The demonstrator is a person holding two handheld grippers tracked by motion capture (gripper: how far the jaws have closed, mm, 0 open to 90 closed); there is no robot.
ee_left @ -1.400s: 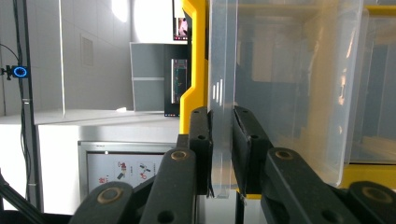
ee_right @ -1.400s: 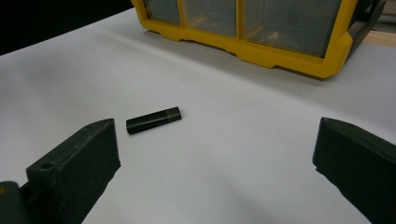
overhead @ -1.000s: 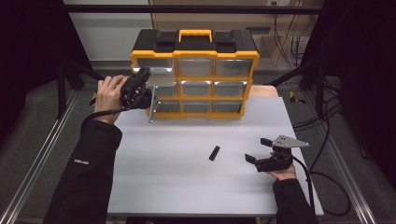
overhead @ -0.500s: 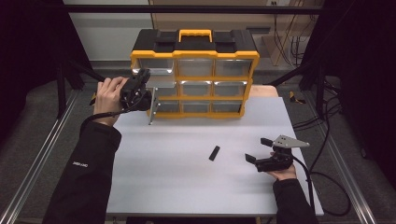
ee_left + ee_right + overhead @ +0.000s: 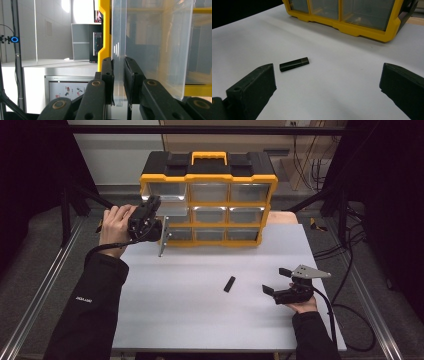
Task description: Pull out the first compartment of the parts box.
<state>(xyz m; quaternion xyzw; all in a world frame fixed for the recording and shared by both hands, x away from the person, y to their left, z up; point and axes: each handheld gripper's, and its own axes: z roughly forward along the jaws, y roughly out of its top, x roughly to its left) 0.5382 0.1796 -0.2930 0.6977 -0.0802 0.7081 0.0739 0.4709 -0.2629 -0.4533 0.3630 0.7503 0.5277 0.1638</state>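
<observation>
Clear drawer (image 5: 117, 50) between left gripper (image 5: 119, 82) jaws

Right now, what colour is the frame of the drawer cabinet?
Yellow frame, with a black top; the high view shows it best.

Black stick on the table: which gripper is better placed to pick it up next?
Right. The right gripper sits low with open jaws aimed at the black stick, nothing between. The left gripper is busy, jaws clamped on the clear drawer at the yellow organizer.

surface: white table (image 5: 200, 320) | on it: yellow drawer organizer (image 5: 210, 240) at back; small black stick (image 5: 229, 284) mid-right
</observation>
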